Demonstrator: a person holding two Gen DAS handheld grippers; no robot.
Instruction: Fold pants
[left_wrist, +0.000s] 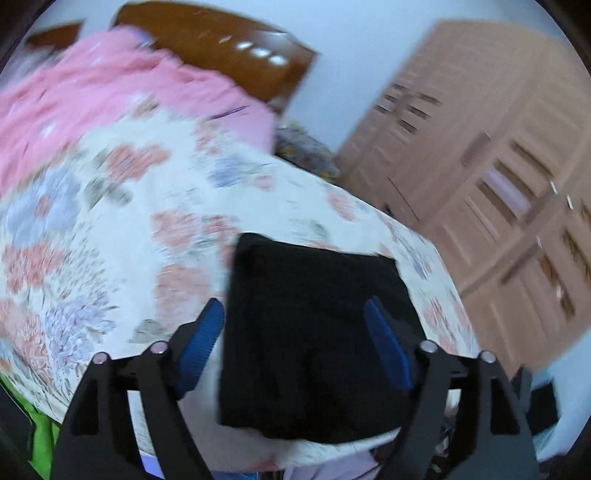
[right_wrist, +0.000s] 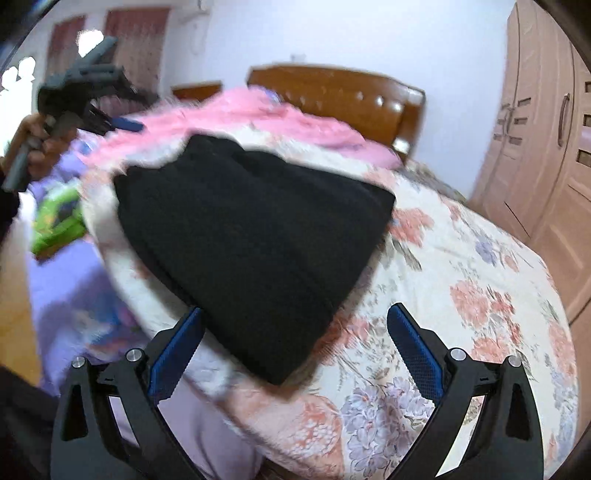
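Observation:
The black pants (left_wrist: 314, 332) lie folded into a compact rectangle on the floral bedspread (left_wrist: 129, 206) near the bed's edge. They also show in the right wrist view (right_wrist: 251, 236). My left gripper (left_wrist: 295, 314) is open and empty, raised above the pants. It appears in the right wrist view (right_wrist: 125, 123) held in a hand at the far left, off the bed. My right gripper (right_wrist: 295, 325) is open and empty, just short of the pants' near corner. Both views are motion-blurred.
A pink blanket (right_wrist: 258, 118) lies bunched by the wooden headboard (right_wrist: 340, 96). A tall wooden wardrobe (left_wrist: 498, 184) stands right of the bed. Green and purple items (right_wrist: 55, 221) sit low at the bed's left side.

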